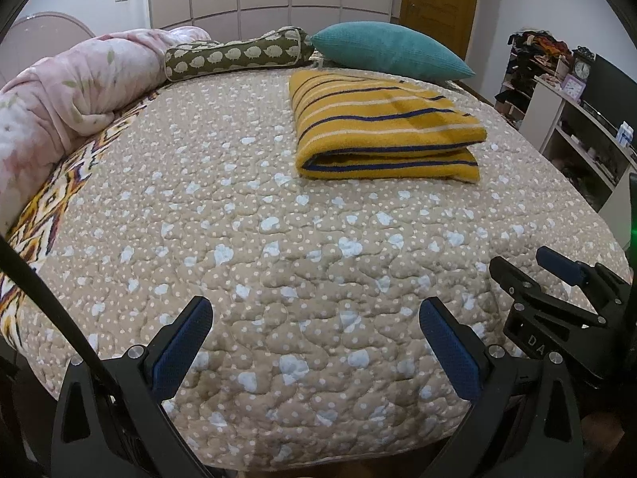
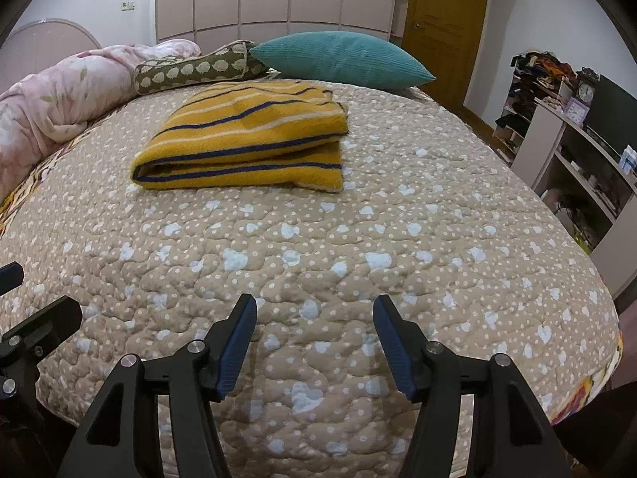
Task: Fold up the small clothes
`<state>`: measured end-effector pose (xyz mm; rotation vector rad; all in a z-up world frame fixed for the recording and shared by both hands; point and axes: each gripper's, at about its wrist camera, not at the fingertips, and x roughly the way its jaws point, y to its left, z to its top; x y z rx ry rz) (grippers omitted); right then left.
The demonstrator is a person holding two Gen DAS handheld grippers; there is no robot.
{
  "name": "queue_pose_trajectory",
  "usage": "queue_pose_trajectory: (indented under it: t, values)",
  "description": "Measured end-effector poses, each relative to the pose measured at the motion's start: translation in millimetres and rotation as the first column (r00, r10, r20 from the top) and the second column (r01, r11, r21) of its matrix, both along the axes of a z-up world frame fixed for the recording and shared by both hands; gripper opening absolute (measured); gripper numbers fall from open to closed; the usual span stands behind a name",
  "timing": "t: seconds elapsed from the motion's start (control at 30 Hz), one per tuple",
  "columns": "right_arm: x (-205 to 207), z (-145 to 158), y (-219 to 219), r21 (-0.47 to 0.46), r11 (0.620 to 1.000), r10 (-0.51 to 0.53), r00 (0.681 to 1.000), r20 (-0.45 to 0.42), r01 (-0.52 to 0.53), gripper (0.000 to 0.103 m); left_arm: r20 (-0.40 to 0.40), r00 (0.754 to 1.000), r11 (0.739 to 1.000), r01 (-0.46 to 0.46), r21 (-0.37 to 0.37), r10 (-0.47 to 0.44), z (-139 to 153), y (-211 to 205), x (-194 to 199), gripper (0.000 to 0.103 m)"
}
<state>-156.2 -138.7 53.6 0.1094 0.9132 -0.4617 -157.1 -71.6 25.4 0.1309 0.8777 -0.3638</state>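
**Currently: folded garment on quilt, both grippers empty**

Now folded into a thick rectangle: yellow garment (image 1: 382, 127) with navy and cream stripes, lying flat on the beige quilt (image 1: 254, 239), toward the far end of the bed. Placed just in front of the teal pillow (image 1: 382, 47) and near the hedgehog-print bolster (image 1: 239, 53); rolled pink duvet (image 1: 67, 91) along the left edge. Fold opening facing the cameras, layers stacked evenly.

Left gripper (image 1: 316, 342): jaws spread wide, nothing between the blue pads, positioned above the near edge of the quilt and well apart from the garment. Pointed downward at a slant.

Right gripper (image 2: 314, 342): jaws likewise parted, nothing between the pads, only bare quilt visible in the gap. Positioned beside the left gripper, also at the near edge, well apart from the garment.

White shelving unit (image 2: 577, 151) along the right wall, clock (image 2: 585, 89) on top.
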Motion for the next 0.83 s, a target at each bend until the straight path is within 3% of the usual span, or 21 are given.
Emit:
queue_pose_trajectory:
  t: [0.4, 0.83]
  values:
    - [16, 6, 4, -0.016, 0.999, 0.032, 0.999, -0.004, -0.032, 0.066, -0.015, 0.999, 0.999, -0.028, -0.020, 0.028, -2, 11, 9, 0.103]
    - [42, 9, 20, 0.026, 0.995, 0.096, 0.995, 0.010, -0.096, 0.066, 0.005, 0.996, 0.996, -0.087, -0.026, 0.087, 4, 28, 26, 0.103]
